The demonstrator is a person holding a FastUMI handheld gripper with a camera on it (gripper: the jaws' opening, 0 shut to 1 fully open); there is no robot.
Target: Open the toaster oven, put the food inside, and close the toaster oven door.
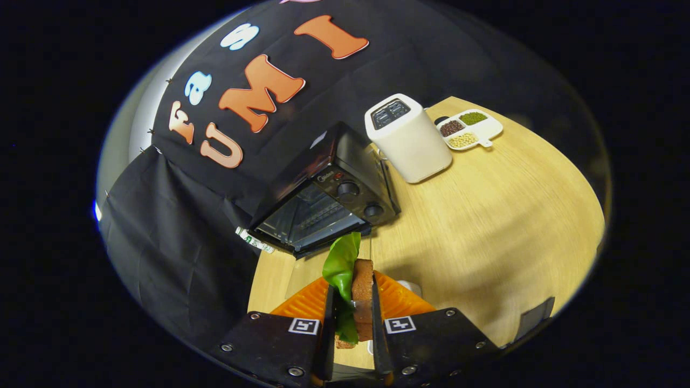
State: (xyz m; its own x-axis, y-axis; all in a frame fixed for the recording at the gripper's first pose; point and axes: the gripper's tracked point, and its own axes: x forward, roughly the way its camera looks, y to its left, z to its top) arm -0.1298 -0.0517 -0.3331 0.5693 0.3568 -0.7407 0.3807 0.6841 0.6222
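Note:
My gripper (353, 304) is shut on the food (362, 277), a brown bread slice with a green lettuce leaf (342, 261) against its left side, held upright between the fingers. Under it lies an orange ribbed plate (401, 302). Just beyond the food stands the black toaster oven (323, 199) against the booth wall, with two knobs (347, 188) on its right panel. Rack wires show in its front opening. A pale flat pane on the table ahead of it looks like the lowered glass door (329, 258), though I cannot tell for sure.
A white pop-up toaster (407, 137) stands right of the oven. Behind it sits a white divided dish (469, 129) with beans. The wooden table (496, 226) stretches to the right. A grey block (533, 318) sits at its near right edge.

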